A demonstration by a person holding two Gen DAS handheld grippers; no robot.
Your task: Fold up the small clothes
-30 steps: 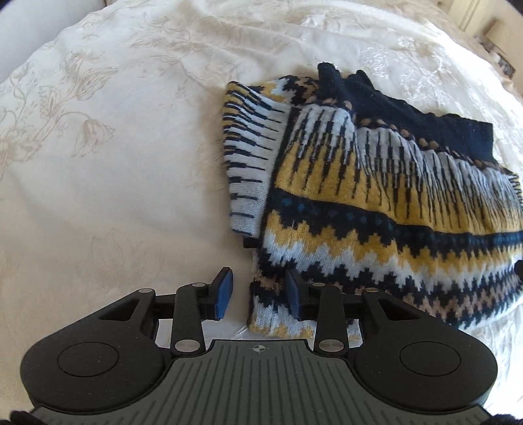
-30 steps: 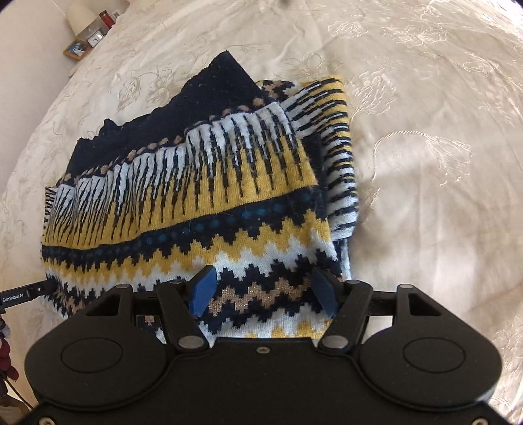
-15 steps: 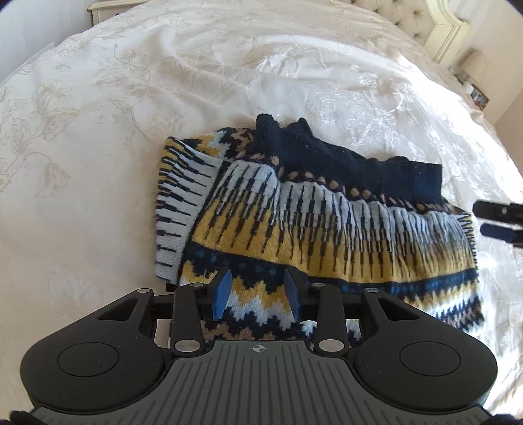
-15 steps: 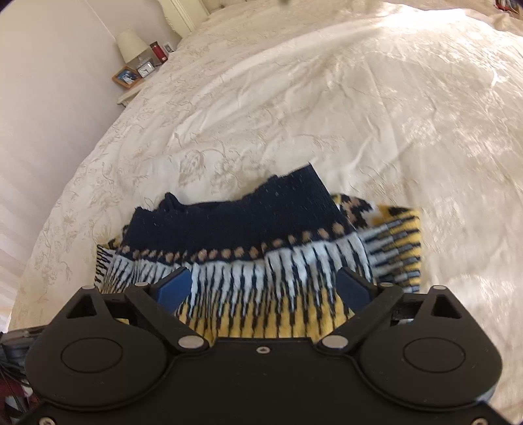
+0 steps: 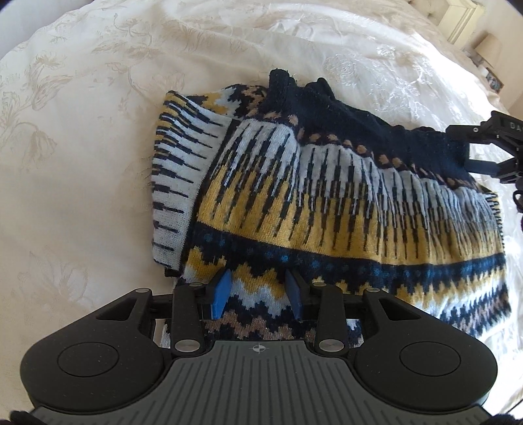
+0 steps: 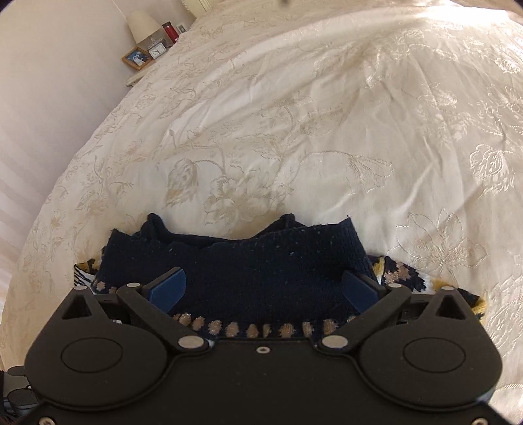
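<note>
The left gripper hangs over the near zigzag edge of the folded sweater, its blue pads parted with nothing between them. The sweater lies flat on the cream bedspread. The right gripper is spread wide above the sweater's navy band, holding nothing. Farther off, a lamp stands beside the bed.

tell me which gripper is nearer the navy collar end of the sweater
Right. The right gripper hangs open right over the navy collar band; the left gripper sits open over the sweater's zigzag end, away from it.
</note>
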